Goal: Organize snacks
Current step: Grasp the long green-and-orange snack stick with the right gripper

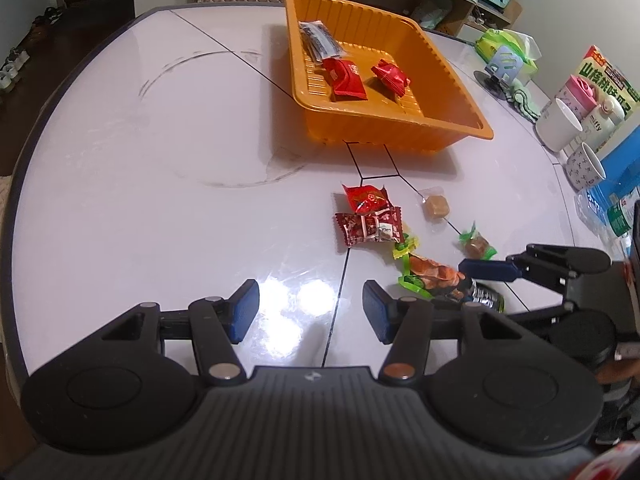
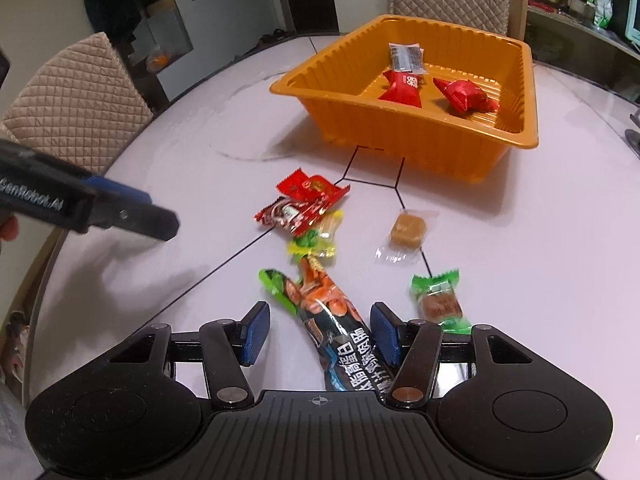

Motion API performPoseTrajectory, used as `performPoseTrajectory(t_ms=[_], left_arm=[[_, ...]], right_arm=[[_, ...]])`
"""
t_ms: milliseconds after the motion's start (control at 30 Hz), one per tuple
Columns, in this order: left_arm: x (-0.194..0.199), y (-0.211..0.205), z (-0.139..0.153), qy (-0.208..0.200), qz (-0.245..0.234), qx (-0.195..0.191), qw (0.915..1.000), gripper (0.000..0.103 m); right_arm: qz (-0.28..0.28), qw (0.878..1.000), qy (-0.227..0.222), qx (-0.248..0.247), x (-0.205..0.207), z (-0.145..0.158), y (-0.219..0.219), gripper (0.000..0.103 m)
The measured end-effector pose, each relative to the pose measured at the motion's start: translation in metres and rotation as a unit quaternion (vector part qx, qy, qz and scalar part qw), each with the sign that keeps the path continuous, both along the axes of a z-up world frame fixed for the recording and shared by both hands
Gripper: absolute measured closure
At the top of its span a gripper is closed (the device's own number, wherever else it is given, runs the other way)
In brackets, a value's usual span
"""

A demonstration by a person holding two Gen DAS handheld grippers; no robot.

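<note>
1. The surface is a glossy white round top with thin dark seam lines and faint ring scuffs.
2. The orange tray sits toward the far side of it – a ribbed plastic basin holding three snacks: a dark striped packet against the back, and two red wrapped pieces side by side in front.
3. The long sausage stick lies nearest the right hand-held gripper; its wrapper is dark with orange printing and white characters. It runs between the blue pads, which stand apart on either side – the right pad looks just beside it, and I cannot tell whether it touches.
4. Loose snacks cluster on the surface before the tray: two red packets overlapping, a yellow-green candy just below them, a green packet beside the stick, a clear-wrapped tan cube, and a green-ended brown sweet.
5. The left hand-held gripper hovers with nothing between its parted pads, over bare surface left of the cluster.
</note>
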State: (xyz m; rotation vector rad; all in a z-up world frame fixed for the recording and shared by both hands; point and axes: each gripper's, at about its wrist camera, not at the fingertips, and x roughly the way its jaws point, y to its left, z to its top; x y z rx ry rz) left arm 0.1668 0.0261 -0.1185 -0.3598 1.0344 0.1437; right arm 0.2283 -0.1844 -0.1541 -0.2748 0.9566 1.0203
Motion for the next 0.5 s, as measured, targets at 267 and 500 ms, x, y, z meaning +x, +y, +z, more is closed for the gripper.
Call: performPoseTrajectory(t_ms=[267,500], left_arm=[[0.006,-0.011,-0.006,0.002,-0.023,0.003,0.9997,0.050],[0.012,-0.025,-0.013,0.002,-0.047,0.004,0.9989,0.050]], right_arm=[[-0.012,0.999,-0.041,-0.030,-0.026,-0.005,0.003,0.063],[-0.064,0.996,-0.053,-0.023,-0.031,-0.003,-0.007,0.072]])
